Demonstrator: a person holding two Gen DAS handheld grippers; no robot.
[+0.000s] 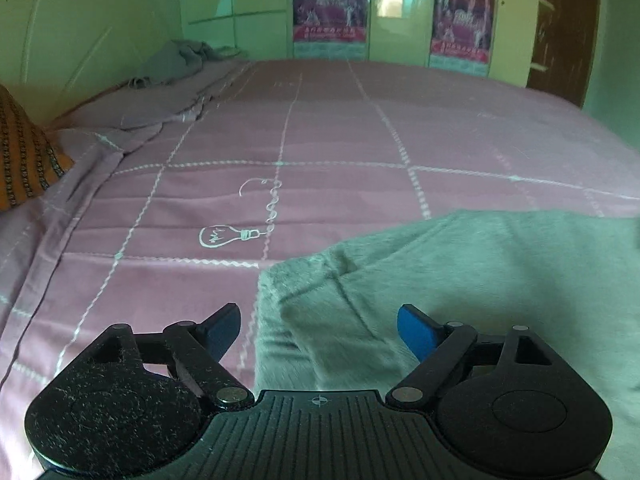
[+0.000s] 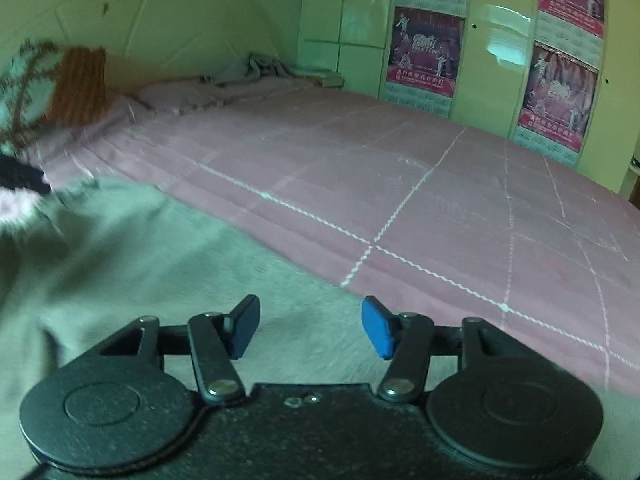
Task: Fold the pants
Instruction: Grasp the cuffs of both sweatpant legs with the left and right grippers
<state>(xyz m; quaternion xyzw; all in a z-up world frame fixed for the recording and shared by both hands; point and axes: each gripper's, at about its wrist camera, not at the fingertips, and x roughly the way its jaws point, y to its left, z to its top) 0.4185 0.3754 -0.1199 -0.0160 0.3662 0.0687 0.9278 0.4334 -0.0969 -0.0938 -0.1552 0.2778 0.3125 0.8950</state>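
I see the pants [image 1: 460, 280], a fuzzy grey-green fleece, lying on the pink bed [image 1: 320, 140], filling 3 to 6 o'clock in the left view; they look soft, light and floppy, so I'd pinch a doubled edge near the corner at 6 o'clock. Left gripper [image 1: 319, 330] jaws wide, right gripper [image 2: 311, 326] jaws partly apart, both holding nothing

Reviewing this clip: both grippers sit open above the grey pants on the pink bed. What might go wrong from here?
1. The left gripper straddles a bulky folded corner of the grey pants; closing there may catch only some layers and spoil the fold.
2. The right gripper hovers over flat fabric with no edge between its fingers, so it could pinch a mid-panel pucker or the pink bedsheet.
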